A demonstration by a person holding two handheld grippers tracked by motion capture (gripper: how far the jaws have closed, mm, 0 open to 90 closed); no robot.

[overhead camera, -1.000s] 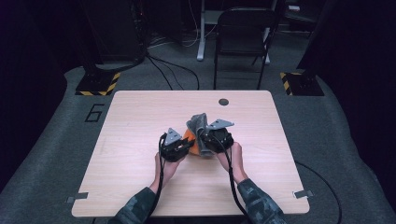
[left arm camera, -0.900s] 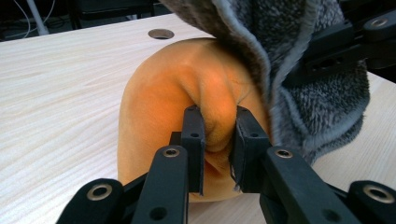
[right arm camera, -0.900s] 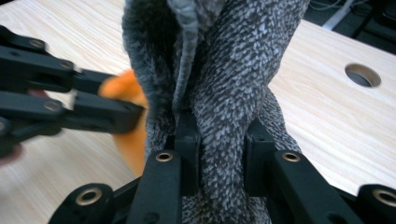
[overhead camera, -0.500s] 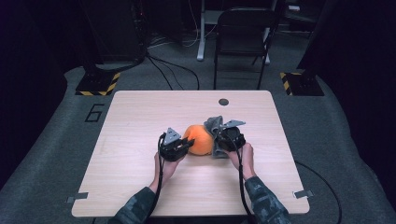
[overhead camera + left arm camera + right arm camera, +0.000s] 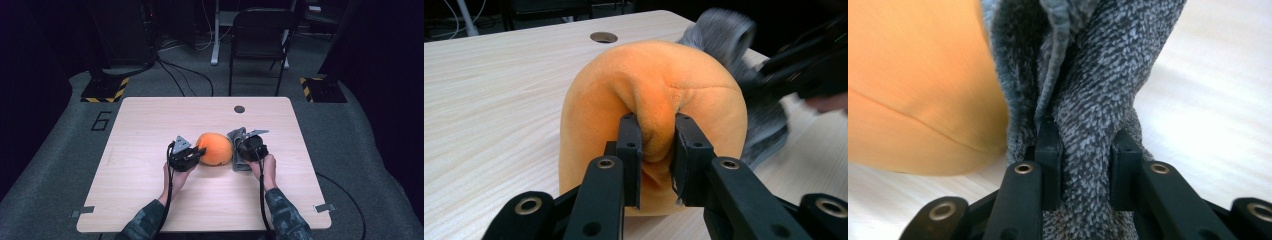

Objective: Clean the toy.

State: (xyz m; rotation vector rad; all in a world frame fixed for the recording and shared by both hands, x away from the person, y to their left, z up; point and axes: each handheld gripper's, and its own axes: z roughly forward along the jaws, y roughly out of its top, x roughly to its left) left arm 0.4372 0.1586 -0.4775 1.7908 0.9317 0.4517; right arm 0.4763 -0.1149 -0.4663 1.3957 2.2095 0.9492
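An orange plush cushion (image 5: 216, 148) rests on the wooden table (image 5: 150, 125), between my two grippers. My left gripper (image 5: 199, 152) is at its left side, shut on a pinched fold of the orange cushion (image 5: 659, 100); the left gripper (image 5: 658, 150) has the fold squeezed between both pads. A grey fuzzy cloth (image 5: 237, 145) lies bunched against the cushion's right side. My right gripper (image 5: 240, 150) is shut on this grey cloth (image 5: 1098, 85), and the right gripper (image 5: 1083, 160) has a thick fold of it between its fingers. The orange cushion (image 5: 918, 85) sits to its left.
A round cable hole (image 5: 239, 109) sits near the table's far edge. Behind the table stands a black chair (image 5: 260, 35), with cables and yellow-black striped blocks (image 5: 105, 90) on the grey floor. Bare tabletop lies left, right and in front of the hands.
The right hand has pulled the grey cloth to the right, off the orange cushion, which is now uncovered. The left hand has stayed put on the cushion.
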